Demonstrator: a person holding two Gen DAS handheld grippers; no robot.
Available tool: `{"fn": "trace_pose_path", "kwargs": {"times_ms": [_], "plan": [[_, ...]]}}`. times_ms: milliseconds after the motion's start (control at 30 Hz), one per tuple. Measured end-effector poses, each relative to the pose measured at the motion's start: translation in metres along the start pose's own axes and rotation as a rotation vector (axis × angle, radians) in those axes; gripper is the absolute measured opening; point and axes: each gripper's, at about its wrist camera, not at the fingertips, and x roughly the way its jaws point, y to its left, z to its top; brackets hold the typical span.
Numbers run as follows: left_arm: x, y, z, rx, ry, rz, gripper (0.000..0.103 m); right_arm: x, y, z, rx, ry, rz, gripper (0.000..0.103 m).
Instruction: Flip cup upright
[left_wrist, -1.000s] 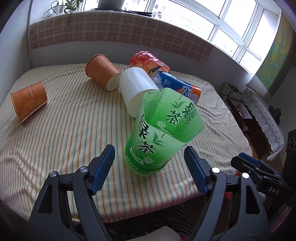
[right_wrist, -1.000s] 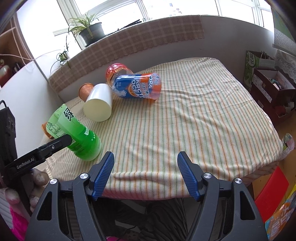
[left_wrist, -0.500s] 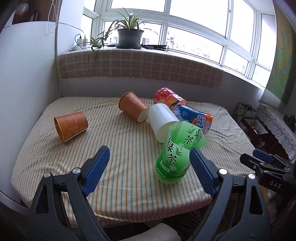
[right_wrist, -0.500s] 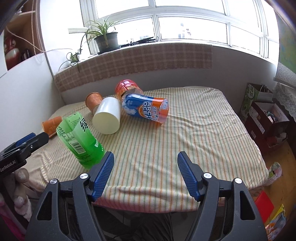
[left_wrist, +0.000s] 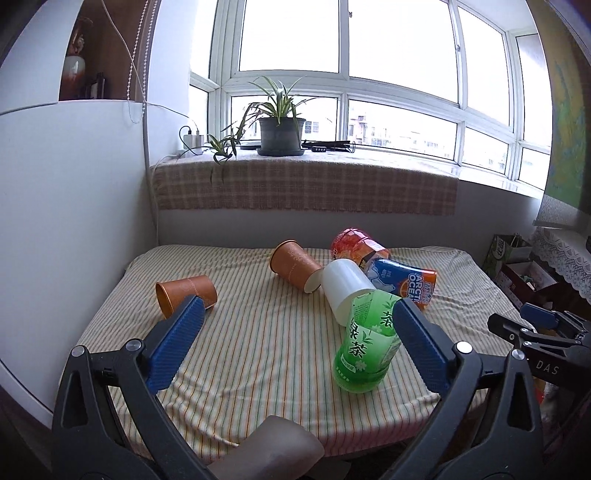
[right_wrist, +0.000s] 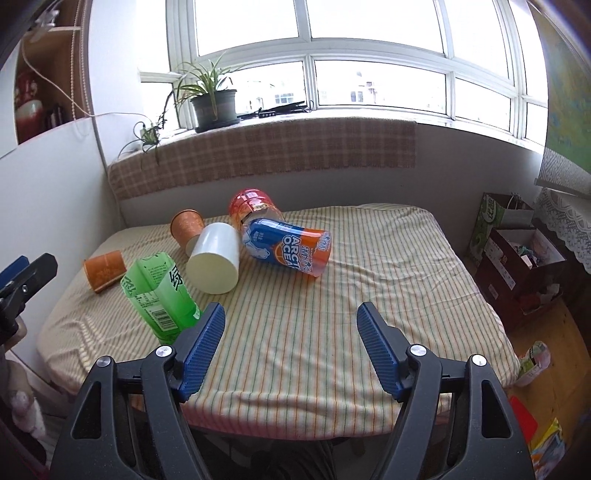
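Observation:
A green cup (left_wrist: 365, 347) with Chinese lettering stands on its base near the front edge of the striped table (left_wrist: 258, 332), leaning a little; it also shows in the right wrist view (right_wrist: 162, 295). My left gripper (left_wrist: 295, 343) is open and empty, pulled back above the table's front edge, with the green cup just inside its right finger's line of sight. My right gripper (right_wrist: 291, 343) is open and empty over the front of the table (right_wrist: 369, 288), right of the green cup.
Lying on their sides behind it are a white cup (left_wrist: 343, 288), two orange paper cups (left_wrist: 295, 266) (left_wrist: 184, 295), a blue-orange cup (left_wrist: 402, 277) and a red cup (left_wrist: 354, 243). Boxes (right_wrist: 524, 254) stand on the floor to the right. A wall borders the left.
Both grippers have drawn back and up from the table. The green cup, loose between the left fingers a second ago, now stands apart from them.

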Motion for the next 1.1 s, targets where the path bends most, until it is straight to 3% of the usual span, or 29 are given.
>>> {"fn": "trace_pose_path", "kwargs": {"times_ms": [200,1100], "plan": [[-0.002,0.004,0.001,-0.021,-0.004,0.011,0.103,-0.001,0.000,0.002,0.005,-0.013,-0.009,0.078],[0.002,0.009,0.004,-0.042,0.001,0.020,0.103,0.012,0.002,0.004,0.019,0.019,-0.002,0.078]]}}
